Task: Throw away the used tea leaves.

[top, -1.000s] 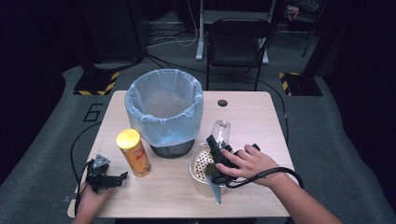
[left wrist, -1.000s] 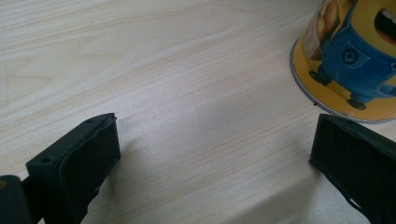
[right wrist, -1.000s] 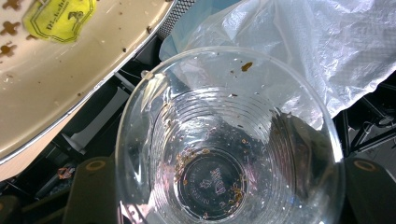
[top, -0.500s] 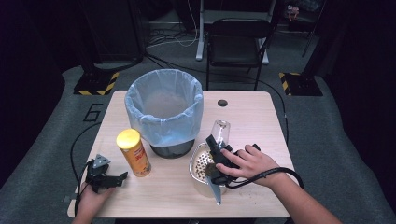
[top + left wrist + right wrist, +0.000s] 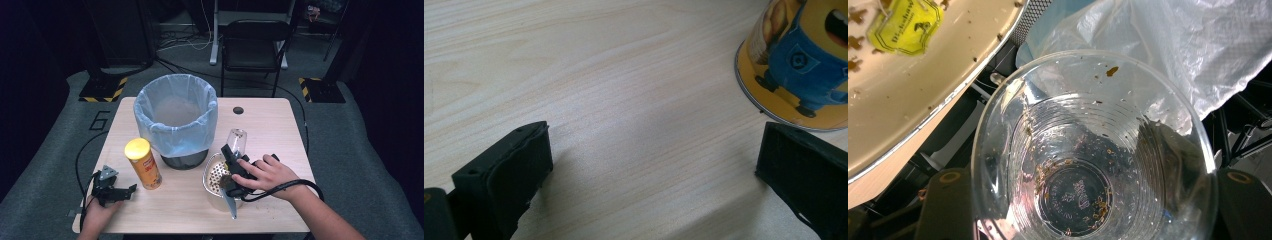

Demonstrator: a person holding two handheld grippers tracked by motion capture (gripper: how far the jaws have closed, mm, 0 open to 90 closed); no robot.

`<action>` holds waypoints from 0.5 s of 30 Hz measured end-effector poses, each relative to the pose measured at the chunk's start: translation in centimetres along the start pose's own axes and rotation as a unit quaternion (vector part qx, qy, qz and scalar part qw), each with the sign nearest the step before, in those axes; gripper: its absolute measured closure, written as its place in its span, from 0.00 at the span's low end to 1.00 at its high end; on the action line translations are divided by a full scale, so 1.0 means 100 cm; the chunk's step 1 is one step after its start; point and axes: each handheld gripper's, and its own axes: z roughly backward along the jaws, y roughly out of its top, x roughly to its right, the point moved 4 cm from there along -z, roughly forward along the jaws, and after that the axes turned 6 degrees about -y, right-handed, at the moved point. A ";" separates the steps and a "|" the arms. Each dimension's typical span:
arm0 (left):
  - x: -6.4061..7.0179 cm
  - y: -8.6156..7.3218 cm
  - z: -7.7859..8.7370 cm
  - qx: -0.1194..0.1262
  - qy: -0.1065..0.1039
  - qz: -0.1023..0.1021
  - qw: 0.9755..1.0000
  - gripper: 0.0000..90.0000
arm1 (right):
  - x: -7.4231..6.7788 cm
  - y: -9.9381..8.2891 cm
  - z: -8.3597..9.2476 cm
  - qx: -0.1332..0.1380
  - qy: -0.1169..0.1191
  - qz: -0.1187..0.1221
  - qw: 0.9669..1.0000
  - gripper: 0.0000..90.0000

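A clear plastic cup (image 5: 237, 139) lies tilted in my right gripper (image 5: 230, 152), which is shut on it beside the bin. In the right gripper view I look into the cup's mouth (image 5: 1088, 165); brown crumbs stick to its wall and bottom, and the right gripper (image 5: 1083, 205) has a black jaw on each side. Under the hand lies a perforated metal strainer pan (image 5: 216, 176) with dark bits in it. My left gripper (image 5: 127, 192) rests on the table at the front left, open, its fingers (image 5: 509, 170) wide apart and nothing between them. A yellow cartoon-printed can (image 5: 143, 163) stands just beyond it.
A bin lined with a pale blue bag (image 5: 176, 117) stands at the table's (image 5: 280, 130) middle back. The pan's pale inside (image 5: 908, 90) holds a yellow tea-bag tag (image 5: 905, 26). A black chair (image 5: 255, 42) stands behind the table. A cable (image 5: 82, 155) trails off the left edge.
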 end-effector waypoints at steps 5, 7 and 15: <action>0.000 0.000 0.000 0.000 0.000 0.000 1.000 0.01 | 0.004 -0.007 0.001 -0.006 0.004 -0.028 1.000 0.38; 0.000 0.000 0.000 0.000 0.000 0.000 1.000 0.01 | 0.006 -0.008 0.002 -0.006 0.002 -0.042 0.999 0.38; 0.000 0.000 0.000 0.000 0.000 0.000 1.000 0.01 | 0.015 -0.017 0.003 -0.008 -0.030 -0.240 0.970 0.38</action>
